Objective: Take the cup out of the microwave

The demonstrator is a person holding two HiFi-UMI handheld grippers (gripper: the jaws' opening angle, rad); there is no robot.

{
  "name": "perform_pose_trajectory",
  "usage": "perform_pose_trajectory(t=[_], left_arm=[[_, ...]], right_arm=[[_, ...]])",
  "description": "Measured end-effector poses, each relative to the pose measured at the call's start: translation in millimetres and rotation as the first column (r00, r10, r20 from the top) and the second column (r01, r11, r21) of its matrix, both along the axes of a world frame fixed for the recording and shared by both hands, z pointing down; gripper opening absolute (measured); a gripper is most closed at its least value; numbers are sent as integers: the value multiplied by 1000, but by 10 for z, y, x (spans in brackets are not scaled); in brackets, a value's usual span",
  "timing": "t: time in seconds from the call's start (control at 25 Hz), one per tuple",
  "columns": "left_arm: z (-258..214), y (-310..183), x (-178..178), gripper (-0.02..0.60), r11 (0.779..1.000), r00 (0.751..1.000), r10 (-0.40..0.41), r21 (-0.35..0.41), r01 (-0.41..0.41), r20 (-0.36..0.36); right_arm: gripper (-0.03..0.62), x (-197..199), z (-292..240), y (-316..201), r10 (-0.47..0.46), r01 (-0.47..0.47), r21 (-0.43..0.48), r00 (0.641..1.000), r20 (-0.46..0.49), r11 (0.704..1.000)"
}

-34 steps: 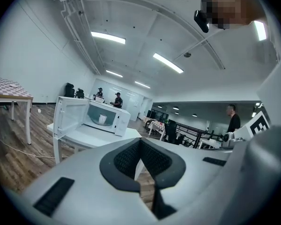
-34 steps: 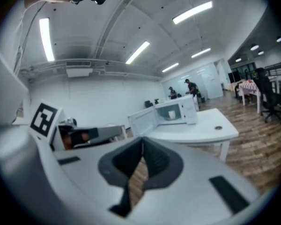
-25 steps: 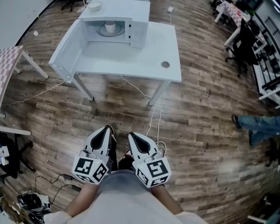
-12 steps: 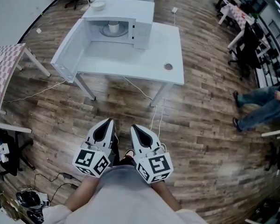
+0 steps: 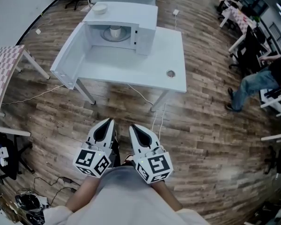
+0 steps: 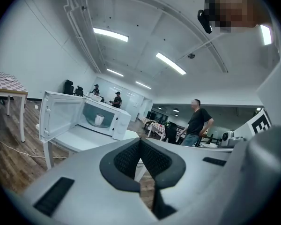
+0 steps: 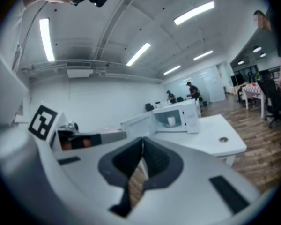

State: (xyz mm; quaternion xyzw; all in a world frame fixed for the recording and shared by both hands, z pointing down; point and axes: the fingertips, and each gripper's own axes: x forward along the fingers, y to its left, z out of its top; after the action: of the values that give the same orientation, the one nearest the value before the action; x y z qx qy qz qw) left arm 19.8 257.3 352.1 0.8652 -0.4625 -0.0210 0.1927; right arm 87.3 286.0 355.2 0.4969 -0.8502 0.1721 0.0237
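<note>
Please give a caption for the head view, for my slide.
Left gripper and right gripper, both shut, face the open microwave with the cup inside.

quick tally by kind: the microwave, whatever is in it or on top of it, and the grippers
microwave: 1
cup, inside the microwave: 1
bowl, on top of the microwave: 1
hand-held gripper: 2, the left hand-held gripper and the right hand-held gripper
total: 5

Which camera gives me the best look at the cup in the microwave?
Left gripper view: the cup stands side-on, sharp, in the open microwave. Head view shows it small from above; right gripper view, blurred.
</note>
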Motion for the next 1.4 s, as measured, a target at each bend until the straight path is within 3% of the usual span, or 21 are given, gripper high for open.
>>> perform_pose_trajectory(t=[0.72, 1.16, 1.4], left_arm=[[-36, -949, -311, 15, 1000, 999, -15, -21, 14, -36], [-81, -1612, -528, 15, 999, 998, 30, -17, -31, -59], [-153, -1904, -618, 15, 997, 994, 73, 9, -72, -85]], right_arm=[[23, -420, 20, -989, -53, 53, -22, 999, -10, 998], [23, -755, -15, -1646, -59, 58, -30, 998, -22, 998], [23, -945, -56, -1908, -49, 51, 12, 992, -113, 999]])
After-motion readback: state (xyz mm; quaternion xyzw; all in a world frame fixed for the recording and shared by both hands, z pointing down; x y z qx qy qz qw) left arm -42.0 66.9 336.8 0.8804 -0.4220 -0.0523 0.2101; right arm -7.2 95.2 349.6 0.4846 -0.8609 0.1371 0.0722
